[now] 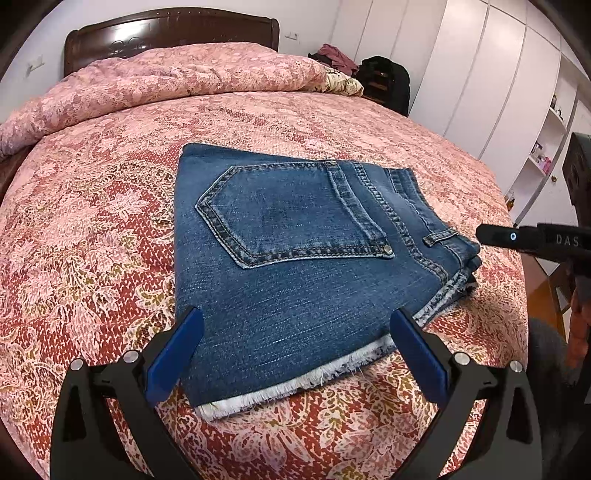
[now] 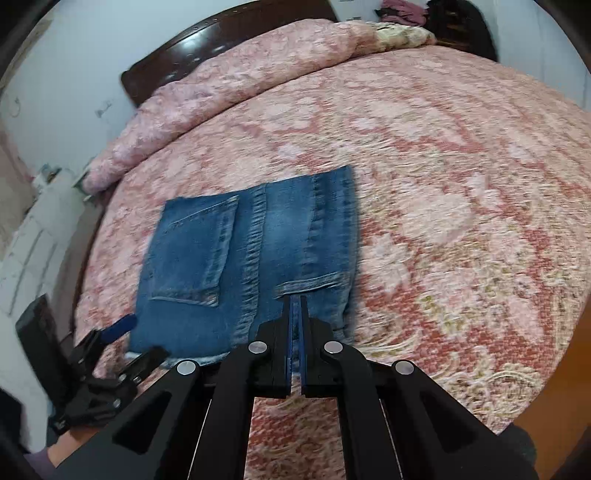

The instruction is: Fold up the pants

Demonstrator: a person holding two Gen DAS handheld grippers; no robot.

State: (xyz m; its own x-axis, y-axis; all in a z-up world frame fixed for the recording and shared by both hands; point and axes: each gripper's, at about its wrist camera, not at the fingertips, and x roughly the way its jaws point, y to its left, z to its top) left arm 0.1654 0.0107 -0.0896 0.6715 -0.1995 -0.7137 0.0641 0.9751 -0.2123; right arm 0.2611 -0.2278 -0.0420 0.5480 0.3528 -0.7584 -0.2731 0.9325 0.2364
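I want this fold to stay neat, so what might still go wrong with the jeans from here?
1. The left claw stands open astride the folded jeans at their frayed hem; pulling away carelessly may snag the threads and drag the top layer.
2. The shut right claw hangs near the waistband edge; a brush there might shift the stack.

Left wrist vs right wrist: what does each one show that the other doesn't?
Left wrist only: white wardrobe doors, shelves, and the frayed white hem of the jeans, sharp. Right wrist only: the shut right gripper seen along its fingers, and orange floor. Both: folded jeans on the pink patterned bedspread, headboard, open left gripper.
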